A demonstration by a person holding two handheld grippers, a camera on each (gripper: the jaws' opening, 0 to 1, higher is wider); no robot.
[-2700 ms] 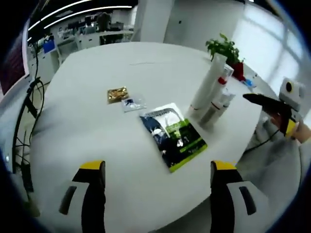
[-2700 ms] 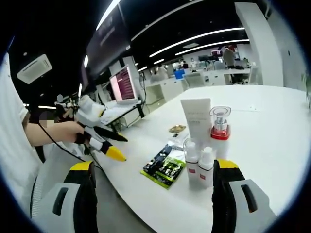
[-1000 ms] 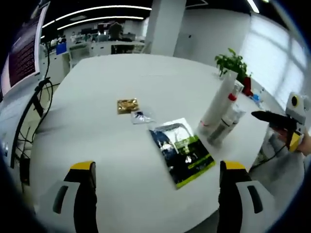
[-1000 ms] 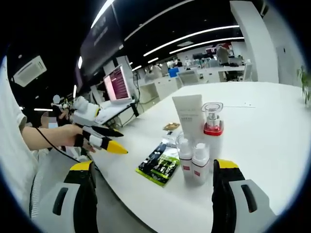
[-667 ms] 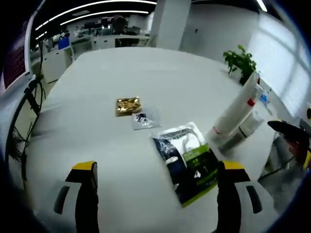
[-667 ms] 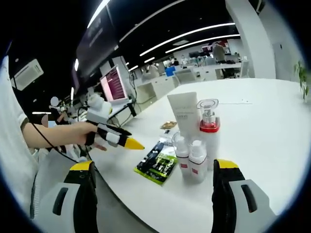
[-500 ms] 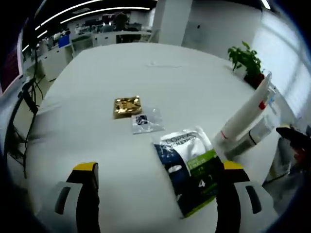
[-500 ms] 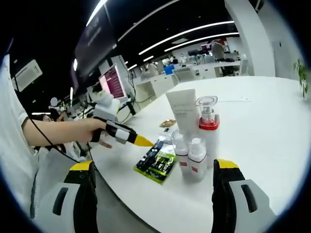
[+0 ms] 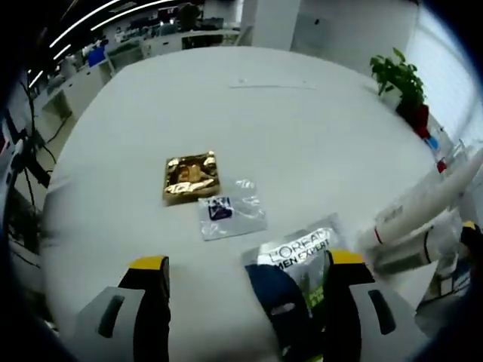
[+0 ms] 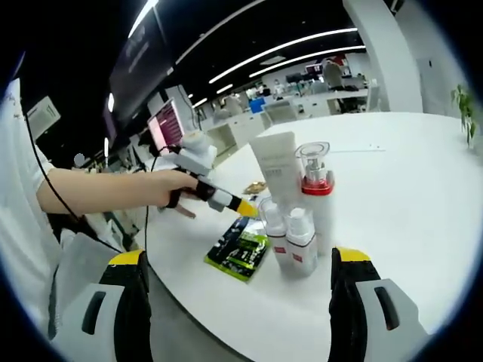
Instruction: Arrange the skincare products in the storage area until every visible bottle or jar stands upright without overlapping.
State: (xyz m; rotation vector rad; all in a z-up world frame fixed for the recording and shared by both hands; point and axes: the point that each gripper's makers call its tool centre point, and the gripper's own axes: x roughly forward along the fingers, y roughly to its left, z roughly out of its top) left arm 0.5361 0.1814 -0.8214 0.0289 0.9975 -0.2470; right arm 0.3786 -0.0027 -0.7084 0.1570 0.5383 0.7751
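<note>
On the round white table (image 10: 423,181) a little group of skincare things stands close together near the edge: a tall white squeeze tube (image 10: 276,167), a clear pump bottle with a red collar (image 10: 315,185) and two small white bottles with red labels (image 10: 294,235) in front of them. All four look upright and side by side. Just beside them lies a flat green and dark sachet pack (image 10: 241,253), and in the left gripper view it lies right under the jaws (image 9: 290,275), with a small clear packet (image 9: 229,215) and a shiny gold packet (image 9: 190,176) further out on the table. The flat packs are probably light, thin and bendy, so they would slip if pinched in the middle; an edge is the best place to take hold. The bottles look hard, smooth and easy to tip, so a hold low on the body seems safest. The left gripper (image 9: 241,290) hangs low over the table with its jaws spread wide and nothing between them; in the right gripper view a hand (image 10: 162,188) holds it stretched out toward the tube. The right gripper (image 10: 238,290) waits back from the table edge, jaws wide apart too, with nothing in them.
</note>
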